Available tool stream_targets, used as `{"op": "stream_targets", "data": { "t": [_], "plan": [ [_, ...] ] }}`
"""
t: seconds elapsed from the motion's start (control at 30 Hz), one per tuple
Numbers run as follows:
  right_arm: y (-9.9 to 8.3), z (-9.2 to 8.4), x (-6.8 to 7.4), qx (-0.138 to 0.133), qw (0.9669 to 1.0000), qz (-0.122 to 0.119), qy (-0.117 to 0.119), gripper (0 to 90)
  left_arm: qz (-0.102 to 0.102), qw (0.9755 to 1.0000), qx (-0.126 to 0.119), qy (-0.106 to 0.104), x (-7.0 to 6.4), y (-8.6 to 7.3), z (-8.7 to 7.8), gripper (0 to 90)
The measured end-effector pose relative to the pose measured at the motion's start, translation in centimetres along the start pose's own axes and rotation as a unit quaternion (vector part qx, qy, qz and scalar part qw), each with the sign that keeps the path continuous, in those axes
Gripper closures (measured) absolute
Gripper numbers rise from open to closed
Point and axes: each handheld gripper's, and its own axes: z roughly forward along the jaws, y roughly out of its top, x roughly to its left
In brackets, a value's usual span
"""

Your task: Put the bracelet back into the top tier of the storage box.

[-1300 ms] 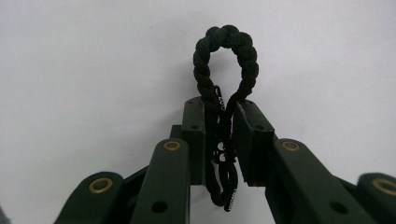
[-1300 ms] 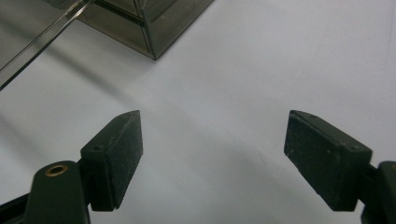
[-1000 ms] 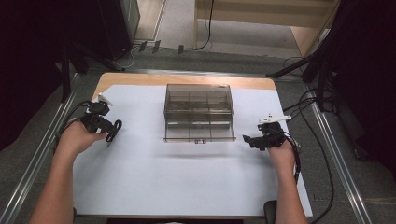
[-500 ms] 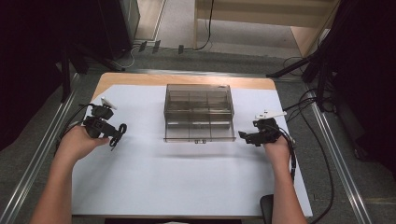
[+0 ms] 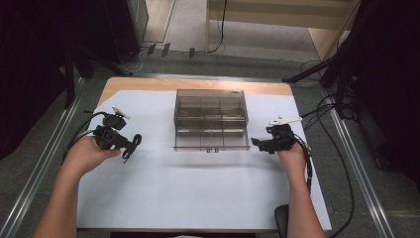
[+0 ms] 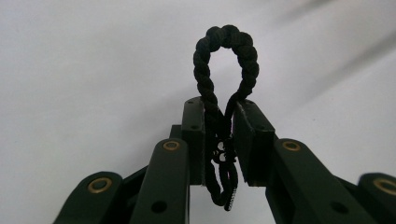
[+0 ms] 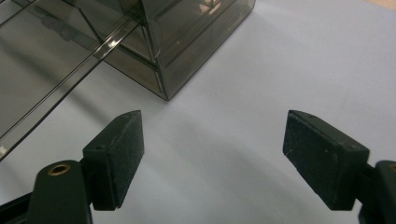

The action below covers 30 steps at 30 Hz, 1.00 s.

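A smoky clear plastic organizer box (image 5: 210, 119) with several compartments stands mid-table; its near corner (image 7: 163, 56) is close ahead in the right gripper view. My left gripper (image 5: 130, 145) hovers left of the box, shut on a black braided cord loop (image 5: 131, 145). In the left gripper view the cord loop (image 6: 225, 70) rises above the pads (image 6: 194, 135), which pinch its lower strands, and a small clasp hangs between them. My right gripper (image 5: 257, 144) sits just right of the box's front corner, open, with nothing between its pads (image 7: 116, 154).
A white sheet (image 5: 198, 193) covers the wooden table (image 5: 148, 84). Cables trail from both grippers off the table sides. Metal rails (image 5: 44, 163) run along both sides on the floor. Dark equipment stands at the far left and right.
My left gripper with the cord has moved right, toward the box. The right gripper has shifted slightly left toward the box's front corner.
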Motion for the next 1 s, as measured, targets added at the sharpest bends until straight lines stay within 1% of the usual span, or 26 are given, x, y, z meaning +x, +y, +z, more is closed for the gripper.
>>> {"op": "stream_targets", "data": {
  "t": [0.07, 0.13, 0.27, 0.33, 0.47, 0.53, 0.6, 0.63, 0.7, 0.77, 0.9, 1.0],
  "plan": [
    [0.0, 0.0, 0.1, 0.004, 1.0000, -0.001, 0.000, 21.2, 0.004, 1.0000, 0.001, -0.004, -0.3, 0.2, 0.1, 76.3],
    [0.0, 0.0, 0.1, 0.006, 1.0000, -0.005, 0.000, 21.2, 0.007, 1.0000, 0.004, -0.004, -0.6, 0.4, 0.2, 76.3],
    [0.0, 0.0, 0.2, 0.010, 0.9999, -0.003, 0.001, 21.1, -0.002, 0.9997, 0.011, -0.020, -1.2, 0.7, 0.2, 76.3],
    [0.0, 0.0, 0.3, 0.009, 1.0000, -0.005, 0.002, 21.1, -0.001, 0.9996, 0.010, -0.025, -1.5, 0.8, 0.0, 76.3],
    [0.0, 0.1, 0.4, 0.008, 0.9999, -0.005, 0.003, 21.1, 0.009, 0.9996, 0.003, -0.028, -2.3, 1.0, -0.4, 76.3],
    [0.0, 0.1, 0.3, 0.009, 0.9999, -0.004, 0.004, 21.1, 0.013, 0.9992, 0.000, -0.037, -2.5, 1.1, -0.6, 76.3],
    [0.0, 0.1, 0.3, 0.009, 0.9999, -0.003, 0.005, 21.1, 0.011, 0.9991, -0.003, -0.041, -2.6, 1.4, -0.6, 76.3],
    [0.0, 0.1, 0.3, 0.008, 0.9999, -0.004, 0.004, 21.1, 0.013, 0.9990, -0.002, -0.043, -2.7, 1.5, -0.6, 76.3],
    [0.0, 0.0, 0.3, 0.008, 1.0000, -0.004, 0.004, 21.1, 0.015, 0.9985, -0.003, -0.053, -2.8, 2.0, -0.7, 76.3],
    [0.0, 0.0, 0.3, 0.008, 1.0000, -0.001, 0.004, 21.0, 0.020, 0.9989, 0.003, -0.043, -3.1, 2.6, -0.7, 76.4],
    [0.0, -0.1, 0.3, 0.007, 1.0000, -0.002, 0.003, 21.0, 0.026, 0.9989, -0.001, -0.039, -3.7, 3.4, -1.2, 76.4],
    [-0.1, 0.0, 0.3, 0.007, 1.0000, -0.003, 0.006, 21.0, 0.035, 0.9983, -0.002, -0.045, -4.3, 3.9, -1.6, 76.3]
  ]
}}
